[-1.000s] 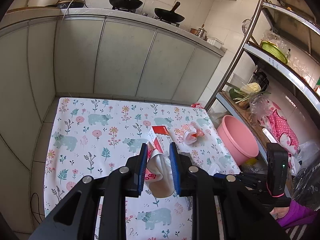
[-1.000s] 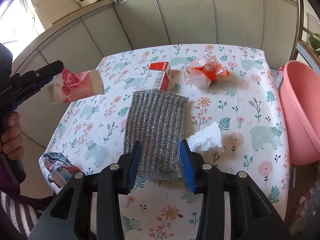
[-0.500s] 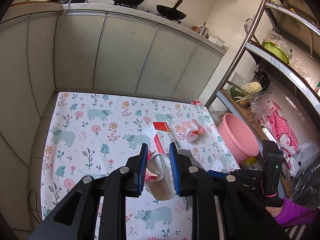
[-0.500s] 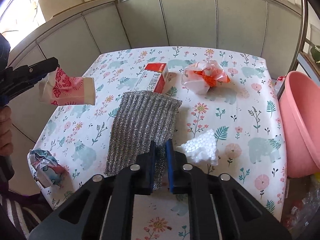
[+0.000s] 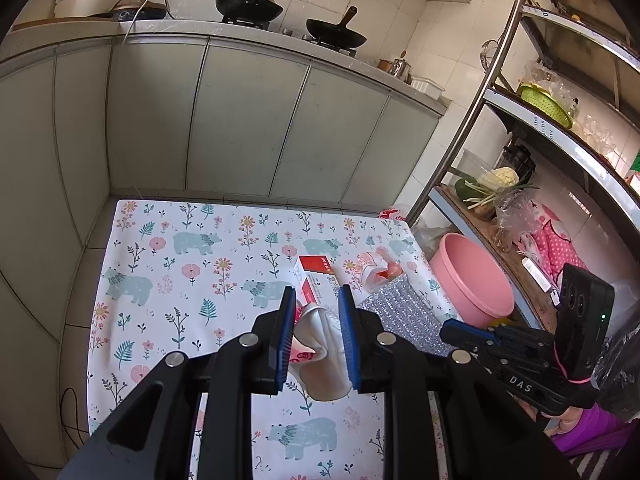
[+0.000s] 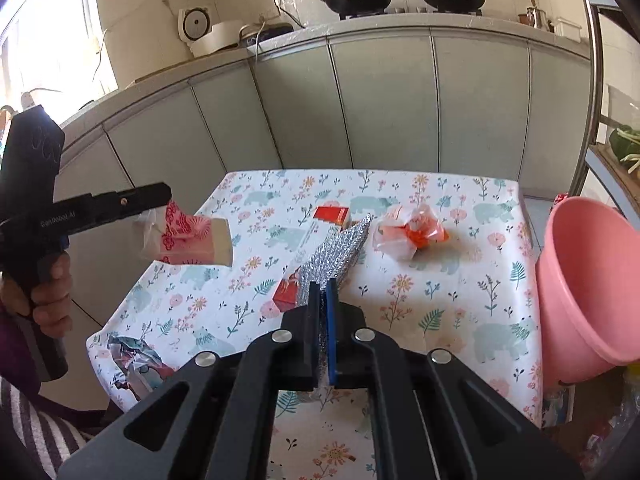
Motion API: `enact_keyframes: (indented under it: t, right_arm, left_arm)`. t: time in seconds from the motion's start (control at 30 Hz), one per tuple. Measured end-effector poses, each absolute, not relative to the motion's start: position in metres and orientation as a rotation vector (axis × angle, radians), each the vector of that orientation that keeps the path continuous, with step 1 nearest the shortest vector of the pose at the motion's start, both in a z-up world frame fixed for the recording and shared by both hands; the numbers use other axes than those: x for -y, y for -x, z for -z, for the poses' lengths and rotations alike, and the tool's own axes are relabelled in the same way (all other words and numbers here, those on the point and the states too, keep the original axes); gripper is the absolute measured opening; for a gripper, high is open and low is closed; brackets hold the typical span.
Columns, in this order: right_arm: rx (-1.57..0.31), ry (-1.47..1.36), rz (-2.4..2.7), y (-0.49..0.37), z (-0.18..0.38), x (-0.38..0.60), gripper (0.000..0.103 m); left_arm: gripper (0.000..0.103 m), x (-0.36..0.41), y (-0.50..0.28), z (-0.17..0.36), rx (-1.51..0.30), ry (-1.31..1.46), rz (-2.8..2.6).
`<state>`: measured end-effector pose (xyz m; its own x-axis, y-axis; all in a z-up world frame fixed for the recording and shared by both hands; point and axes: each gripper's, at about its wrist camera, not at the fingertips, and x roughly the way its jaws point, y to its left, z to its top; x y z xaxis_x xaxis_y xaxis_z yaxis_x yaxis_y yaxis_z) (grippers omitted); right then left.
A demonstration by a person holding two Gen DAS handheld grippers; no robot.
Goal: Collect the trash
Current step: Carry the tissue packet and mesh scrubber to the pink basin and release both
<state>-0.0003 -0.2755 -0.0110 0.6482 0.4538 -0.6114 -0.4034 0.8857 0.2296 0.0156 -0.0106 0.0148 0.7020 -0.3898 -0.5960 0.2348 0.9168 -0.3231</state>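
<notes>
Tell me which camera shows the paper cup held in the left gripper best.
The right wrist view: the paper cup shows side-on, red pattern plain, held by the left gripper. The left wrist view shows only its crushed body between blue pads.

Bright daylight, blown-out window glare upper left in right view, fisheye-bent edges, dark vignetted corners

Our left gripper (image 5: 316, 332) and right gripper (image 6: 323, 334) are black, angular frames with blue finger pads (image 5: 285, 336) and round silver screws (image 6: 280, 336). Our right handle carries white "DAS" lettering and a green light. Bare fingers, purple sleeve, striped clothing.
</notes>
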Motion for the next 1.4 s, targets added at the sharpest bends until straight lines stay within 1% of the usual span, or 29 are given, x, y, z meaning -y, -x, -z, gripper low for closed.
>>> enact_keyframes:
  t: [0.4,0.73,0.97,1.13,1.4]
  right_arm:
    - [-0.563,-0.089,-0.398,0.003,-0.032,0.31,0.003]
    - [-0.47,-0.097,-0.28,-0.001,-0.057,0.354,0.003]
    - [-0.43,-0.102,-0.183,-0.006,-0.068,0.397,0.003]
    - [-0.429,-0.117,-0.108,-0.01,-0.063,0.433,0.003]
    - [-0.459,-0.157,-0.016,-0.021,-0.041,0.483,0.003]
  left_arm:
    - [0.021,0.028,-0.019,-0.039,-0.646,0.237,0.389]
    - [0.021,0.075,-0.034,-0.064,-0.595,0.2,0.485]
    - [0.021,0.127,-0.051,-0.083,-0.555,0.176,0.582]
    - [0.021,0.176,-0.065,-0.093,-0.537,0.156,0.673]
    - [0.021,0.262,-0.091,-0.081,-0.573,0.135,0.793]
